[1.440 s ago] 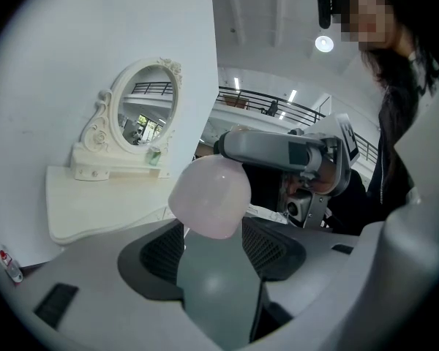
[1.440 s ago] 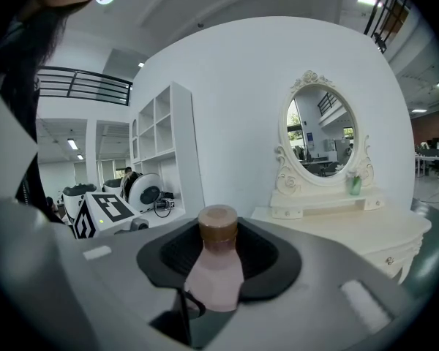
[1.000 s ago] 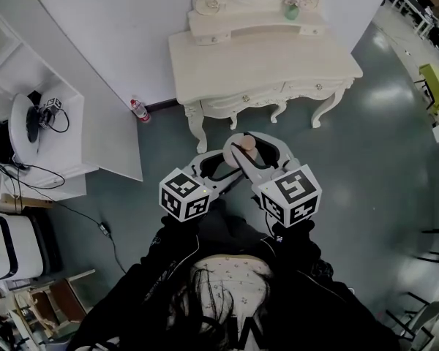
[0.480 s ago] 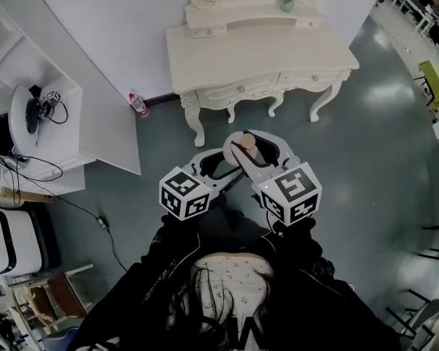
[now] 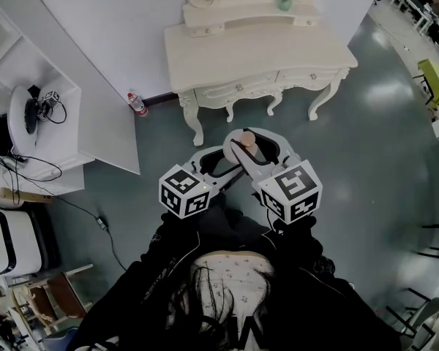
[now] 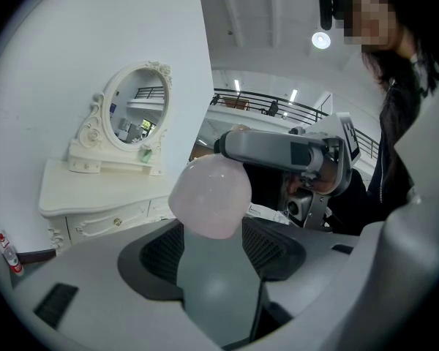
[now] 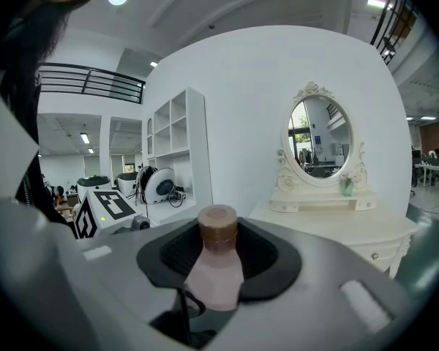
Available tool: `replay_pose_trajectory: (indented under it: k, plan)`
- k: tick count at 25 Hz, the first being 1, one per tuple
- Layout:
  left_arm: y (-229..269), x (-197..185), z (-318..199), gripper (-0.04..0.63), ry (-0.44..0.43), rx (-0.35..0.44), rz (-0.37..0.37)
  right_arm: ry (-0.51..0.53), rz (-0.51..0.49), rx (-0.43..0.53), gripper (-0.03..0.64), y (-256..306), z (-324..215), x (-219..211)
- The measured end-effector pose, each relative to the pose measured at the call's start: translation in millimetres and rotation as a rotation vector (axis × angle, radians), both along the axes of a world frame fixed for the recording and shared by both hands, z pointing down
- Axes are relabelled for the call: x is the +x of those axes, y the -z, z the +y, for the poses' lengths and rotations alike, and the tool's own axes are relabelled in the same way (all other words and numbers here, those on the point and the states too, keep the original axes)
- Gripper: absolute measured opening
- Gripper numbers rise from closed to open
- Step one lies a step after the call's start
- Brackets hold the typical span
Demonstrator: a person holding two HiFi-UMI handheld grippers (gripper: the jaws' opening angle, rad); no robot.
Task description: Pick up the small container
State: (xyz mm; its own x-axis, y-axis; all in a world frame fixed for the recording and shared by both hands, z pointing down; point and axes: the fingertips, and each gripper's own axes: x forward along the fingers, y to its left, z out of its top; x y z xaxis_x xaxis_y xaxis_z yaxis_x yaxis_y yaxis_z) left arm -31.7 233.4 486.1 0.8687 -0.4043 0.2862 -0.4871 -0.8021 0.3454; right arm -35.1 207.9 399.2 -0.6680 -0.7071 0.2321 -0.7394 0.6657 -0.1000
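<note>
We locate the small container [image 5: 246,139], a pink bottle with a brown cap [image 7: 218,221], just above the centre of the head view, at 12 o'clock from the person's torso, upright and held clear of the floor [image 5: 380,159]. The right gripper [image 5: 256,136] comes in from 5 o'clock and is clamped on it: in the right gripper view the dark pads [image 7: 267,258] sit on either side of the pink body, and the cap rises above them. The left gripper [image 5: 231,164] comes in from 7 o'clock, and its jaw tips meet the right gripper's jaws at the container. In the left gripper view, a rounded pink body over a paler column, blurred by nearness, fills the gap between that gripper's pads. We read this as the same container gripped lower down, with the right gripper's jaw crossing its top at 1 o'clock. The left marker cube [image 5: 184,192] and the right marker cube [image 5: 291,191] sit at 7 and 5 o'clock of the container, near each other but apart, above the person's dark sleeves [image 5: 168,254]. A cream dressing table [image 5: 256,50] stands against the white wall [image 5: 110,20] at 12 o'clock, well apart from the grippers. It carries an oval mirror [image 7: 320,141] and a small green item [image 5: 283,2] on the ledge below the mirror. A red-and-white bottle [image 5: 137,104] sits on the floor at the foot of the wall at 10 o'clock, near the table's left leg. A white shelf unit [image 5: 73,145] with cabled equipment occupies 9 o'clock
</note>
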Motion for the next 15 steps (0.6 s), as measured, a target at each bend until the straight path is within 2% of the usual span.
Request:
replay_pose_trajectory:
  k: [15]
  plan:
    - [3.3, 5.5, -8.9, 0.230, 0.006, 0.017, -0.003, 0.015, 0.002, 0.013, 0.146, 3.6, -7.5, 5.5]
